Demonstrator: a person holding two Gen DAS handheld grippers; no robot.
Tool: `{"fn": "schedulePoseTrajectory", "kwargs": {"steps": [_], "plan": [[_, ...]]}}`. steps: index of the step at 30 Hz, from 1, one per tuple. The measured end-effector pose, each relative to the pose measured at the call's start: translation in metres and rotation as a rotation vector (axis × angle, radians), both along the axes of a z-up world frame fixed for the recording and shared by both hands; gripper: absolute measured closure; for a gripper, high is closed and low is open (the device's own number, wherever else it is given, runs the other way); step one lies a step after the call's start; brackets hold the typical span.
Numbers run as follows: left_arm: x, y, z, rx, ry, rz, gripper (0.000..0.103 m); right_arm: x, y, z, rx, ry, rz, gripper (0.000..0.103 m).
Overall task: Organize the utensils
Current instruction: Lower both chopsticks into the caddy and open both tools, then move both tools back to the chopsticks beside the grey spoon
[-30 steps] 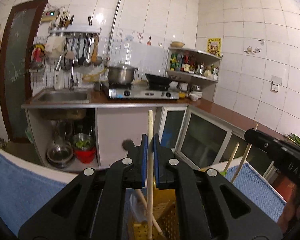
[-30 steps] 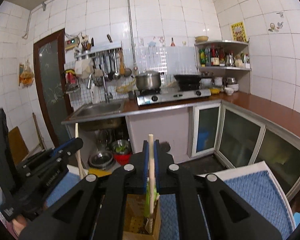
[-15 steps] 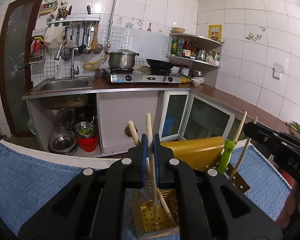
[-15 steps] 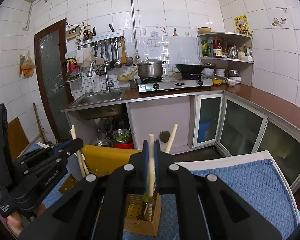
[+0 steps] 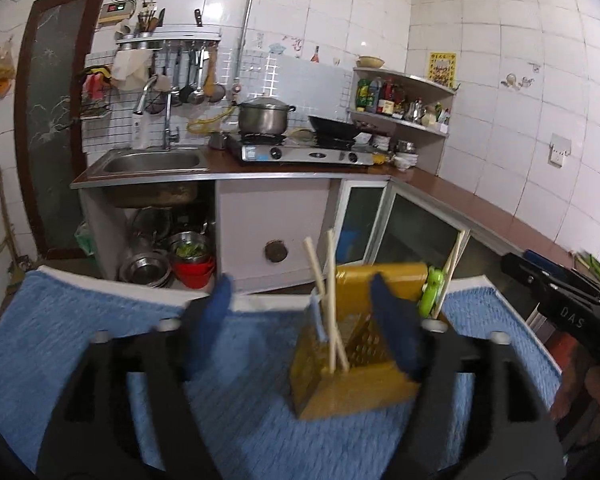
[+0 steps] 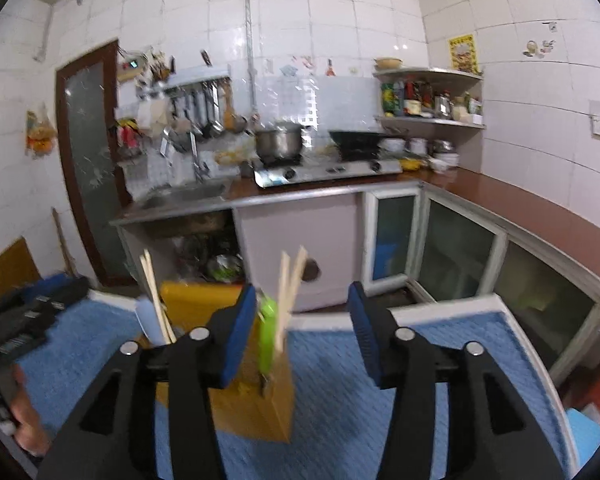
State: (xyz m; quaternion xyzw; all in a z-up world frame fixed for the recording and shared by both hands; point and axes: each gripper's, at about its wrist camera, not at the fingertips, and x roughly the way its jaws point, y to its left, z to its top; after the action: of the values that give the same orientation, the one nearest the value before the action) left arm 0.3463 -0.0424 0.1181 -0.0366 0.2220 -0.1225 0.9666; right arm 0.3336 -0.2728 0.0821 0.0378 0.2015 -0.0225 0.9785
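**Chopsticks upright in the yellow holder, both jaws opening**

A blue towel covers the bench across the lower half of both views. On it stands a yellow perforated utensil holder, lower centre-right in the left wrist view and lower centre-left in the right wrist view, behind the black gripper bodies.

In the holder's left compartment, as the left wrist view shows it, two wooden chopsticks stand tips down, long axes near vertical and crossing in a narrow X, tops leaning up and left. At its right end a second pair of chopsticks leans up and right beside a green utensil. A pale handle also sits in the left compartment.

The left gripper has its jaws opening, nothing pressed between the blue pads; the holder shows through the gap. The right gripper is likewise opening its jaws, which grip nothing; the chopsticks stand just beyond its left pad.
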Motion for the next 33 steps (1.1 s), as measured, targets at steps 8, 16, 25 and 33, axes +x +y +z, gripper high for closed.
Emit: {"fn": "schedulePoseTrajectory", "kwargs": {"steps": [8, 16, 25, 33], "plan": [[-0.046, 0.02, -0.032, 0.063, 0.147, -0.009, 0.009, -0.046, 0.0, -0.036, -0.005, 0.129, -0.081, 0.03], [-0.07, 0.03, -0.078, 0.075, 0.29, 0.002, 0.005, -0.076, 0.016, -0.09, -0.016, 0.25, -0.069, 0.028], [-0.081, 0.035, -0.128, 0.088, 0.405, 0.024, 0.005, -0.096, 0.029, -0.138, 0.01, 0.346, -0.072, 0.028], [-0.081, 0.032, -0.152, 0.074, 0.494, 0.018, 0.033, -0.104, 0.038, -0.163, 0.034, 0.404, -0.09, 0.029]]}}
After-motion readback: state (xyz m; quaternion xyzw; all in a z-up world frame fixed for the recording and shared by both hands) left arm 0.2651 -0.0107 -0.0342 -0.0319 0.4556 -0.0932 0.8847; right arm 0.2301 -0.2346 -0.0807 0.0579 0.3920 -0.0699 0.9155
